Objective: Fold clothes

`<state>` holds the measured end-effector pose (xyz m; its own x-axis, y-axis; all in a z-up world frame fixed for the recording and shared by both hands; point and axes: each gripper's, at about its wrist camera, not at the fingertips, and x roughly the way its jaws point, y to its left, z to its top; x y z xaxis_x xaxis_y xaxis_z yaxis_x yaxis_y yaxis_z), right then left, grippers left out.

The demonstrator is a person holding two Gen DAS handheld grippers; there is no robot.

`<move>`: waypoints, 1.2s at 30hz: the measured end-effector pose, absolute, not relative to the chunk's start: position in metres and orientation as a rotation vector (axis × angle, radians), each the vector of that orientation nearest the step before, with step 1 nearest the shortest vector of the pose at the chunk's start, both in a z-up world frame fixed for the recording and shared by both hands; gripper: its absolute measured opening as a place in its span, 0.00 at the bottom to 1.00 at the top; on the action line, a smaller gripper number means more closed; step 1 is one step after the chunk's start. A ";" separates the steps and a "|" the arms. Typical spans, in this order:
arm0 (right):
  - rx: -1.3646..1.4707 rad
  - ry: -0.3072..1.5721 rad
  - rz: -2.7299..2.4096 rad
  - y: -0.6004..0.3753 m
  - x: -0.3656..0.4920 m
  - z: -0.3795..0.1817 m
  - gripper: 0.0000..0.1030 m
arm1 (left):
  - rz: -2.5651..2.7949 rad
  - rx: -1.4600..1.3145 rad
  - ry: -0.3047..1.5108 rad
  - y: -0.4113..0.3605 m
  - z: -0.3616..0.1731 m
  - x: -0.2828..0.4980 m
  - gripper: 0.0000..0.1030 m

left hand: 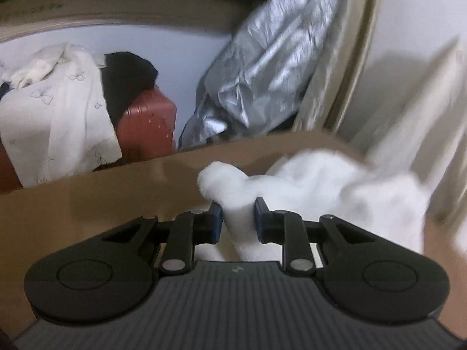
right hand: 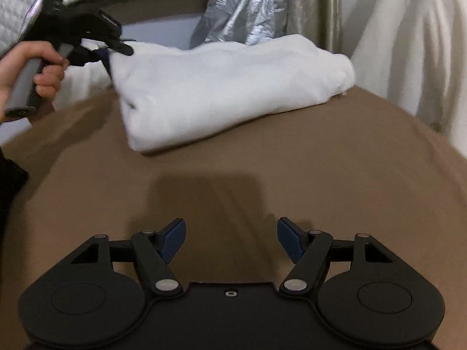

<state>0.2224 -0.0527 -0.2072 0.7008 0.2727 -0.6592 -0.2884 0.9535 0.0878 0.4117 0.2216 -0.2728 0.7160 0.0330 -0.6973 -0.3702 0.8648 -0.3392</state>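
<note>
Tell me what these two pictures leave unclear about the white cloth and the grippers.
- Left wrist view: the white cloth smears with motion blur at the right, so its far edge is lost.
- Left wrist view: the left gripper body hides the cloth below its fingers.
- Right wrist view: the pinched corner is hidden by the left gripper; the garment type is unreadable.

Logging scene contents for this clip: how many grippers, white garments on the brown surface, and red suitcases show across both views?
Grippers: 2, the left gripper shut on the garment, the right gripper open.
White garments on the brown surface: 1, the folded white garment.
Red suitcases: 1, the suitcase.
Total: 4
</note>
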 end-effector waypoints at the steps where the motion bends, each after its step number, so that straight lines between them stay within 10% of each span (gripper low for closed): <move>1: -0.006 0.716 0.333 -0.049 0.223 -0.204 0.72 | 0.244 -0.488 0.748 0.224 -0.271 0.411 0.21; 4: -0.038 0.698 0.388 -0.033 0.223 -0.196 0.72 | 0.261 -0.467 0.757 0.220 -0.263 0.399 0.27; 8: -0.097 0.685 0.404 -0.017 0.213 -0.188 0.72 | 0.264 -0.405 0.772 0.200 -0.247 0.371 0.74; 17: -0.060 0.701 0.266 -0.005 0.195 -0.174 0.73 | 0.268 -0.264 0.802 0.157 -0.210 0.307 0.96; 36: 0.086 0.797 -0.106 -0.037 0.104 -0.113 0.73 | 0.005 0.042 0.865 0.034 -0.196 0.177 0.97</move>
<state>0.1036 -0.0373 -0.1134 0.6941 -0.0621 -0.7172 0.1271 0.9912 0.0371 0.1771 0.0339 -0.1959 0.6488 0.0215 -0.7606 0.0123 0.9992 0.0387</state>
